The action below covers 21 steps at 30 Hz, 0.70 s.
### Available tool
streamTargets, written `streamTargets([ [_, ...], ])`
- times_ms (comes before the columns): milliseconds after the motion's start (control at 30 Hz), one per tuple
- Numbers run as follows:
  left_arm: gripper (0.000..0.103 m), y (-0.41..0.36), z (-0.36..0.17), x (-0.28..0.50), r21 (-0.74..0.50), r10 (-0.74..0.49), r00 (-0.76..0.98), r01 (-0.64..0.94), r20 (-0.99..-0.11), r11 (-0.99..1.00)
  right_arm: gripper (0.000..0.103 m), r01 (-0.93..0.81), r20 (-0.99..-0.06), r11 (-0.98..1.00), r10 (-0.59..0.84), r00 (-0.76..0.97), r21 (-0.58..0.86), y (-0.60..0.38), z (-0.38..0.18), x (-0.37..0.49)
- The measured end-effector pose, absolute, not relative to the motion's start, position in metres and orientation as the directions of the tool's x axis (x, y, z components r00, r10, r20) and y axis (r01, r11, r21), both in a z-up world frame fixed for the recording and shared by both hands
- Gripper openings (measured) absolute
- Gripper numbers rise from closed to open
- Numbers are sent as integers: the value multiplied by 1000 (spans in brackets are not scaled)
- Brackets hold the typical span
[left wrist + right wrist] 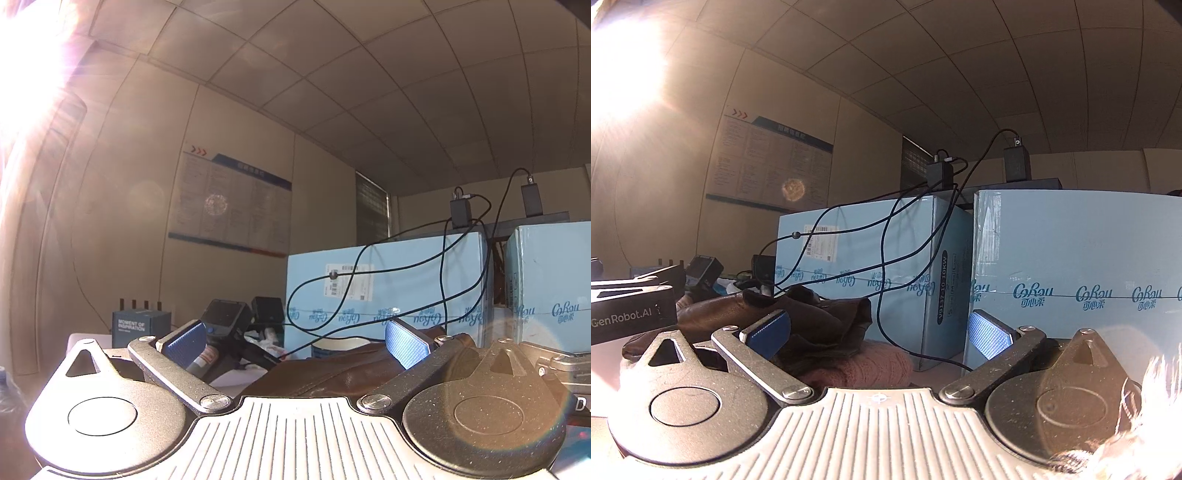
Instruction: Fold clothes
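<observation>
A brown leather garment point(343, 373) lies on the table just beyond my left gripper point(295, 345), which stands open with nothing between its blue pads point(404, 345). In the right wrist view the same brown leather garment point(738, 310) is heaped with a dark cloth point(827, 325) on top of a pink knitted piece point(871, 365). My right gripper point(879, 332) is open and empty, low over the table in front of that heap. The left gripper's body point(628, 306) shows at the left edge of the right wrist view.
Two tall light-blue cartons point(388, 291) point(1078, 273) stand close behind the clothes, with black cables point(886, 251) and chargers point(1015, 162) draped over them. A handheld device point(225, 317) and a small dark box point(140, 326) sit at back left. Strong glare fills the upper left. Pale fur point(1145, 435) shows bottom right.
</observation>
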<state>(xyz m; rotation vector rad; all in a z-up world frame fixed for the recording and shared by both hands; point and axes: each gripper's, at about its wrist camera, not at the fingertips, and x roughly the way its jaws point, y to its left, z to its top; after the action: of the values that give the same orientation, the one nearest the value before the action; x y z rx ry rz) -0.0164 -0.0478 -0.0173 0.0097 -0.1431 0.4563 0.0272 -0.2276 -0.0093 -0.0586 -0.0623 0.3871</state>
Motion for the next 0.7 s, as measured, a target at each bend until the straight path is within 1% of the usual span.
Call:
streamTargets([
  [133,103,-48,-17,-16,-19,438,888,-440,140,898,103,-385,46,916,392,919,-113,-220,-10,25],
  [400,103,-50,-18,-17,-9,431,890,-435,148,900,103,-398,51,917,399,915,-32,-232,-10,29],
  [700,103,-51,-18,-17,-2,425,893,-430,147,903,103,-396,34,918,397,917,-32,-231,-11,31],
])
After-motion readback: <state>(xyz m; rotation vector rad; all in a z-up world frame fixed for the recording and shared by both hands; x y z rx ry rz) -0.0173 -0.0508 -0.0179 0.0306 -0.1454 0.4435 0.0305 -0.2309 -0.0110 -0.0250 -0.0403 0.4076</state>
